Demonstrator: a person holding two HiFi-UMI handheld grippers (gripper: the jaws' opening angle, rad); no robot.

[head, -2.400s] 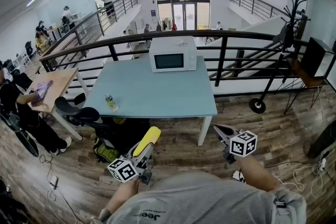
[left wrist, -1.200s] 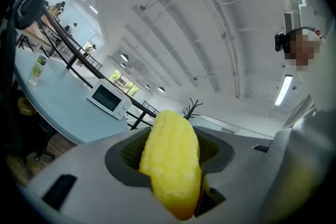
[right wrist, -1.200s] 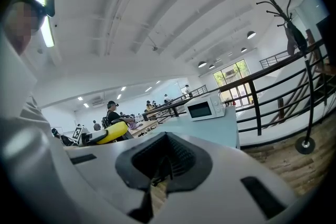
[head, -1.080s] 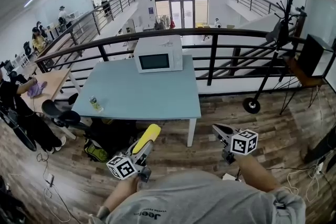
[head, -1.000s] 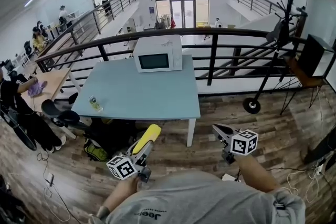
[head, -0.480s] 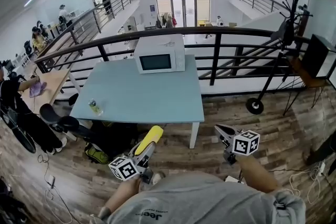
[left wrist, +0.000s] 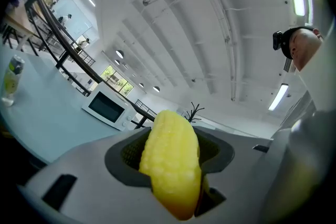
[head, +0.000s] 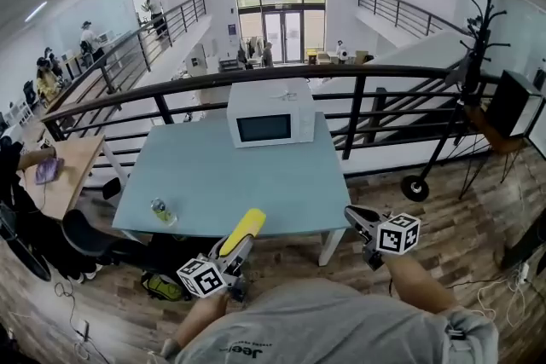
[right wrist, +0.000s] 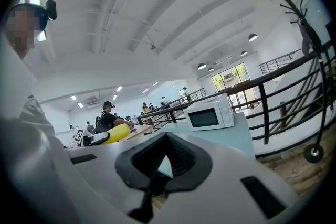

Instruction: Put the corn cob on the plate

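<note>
corn cob (head: 244,229) points forward, along left claw (head: 233,249)

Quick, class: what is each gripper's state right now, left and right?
Left gripper: closed on the corn cob.
Right gripper: closed, nothing held.

Light-blue worktop (head: 247,183): white microwave (head: 271,113) at its far edge. Small bottle (head: 160,211) near-left of the microwave, well apart, near the front edge.
</note>
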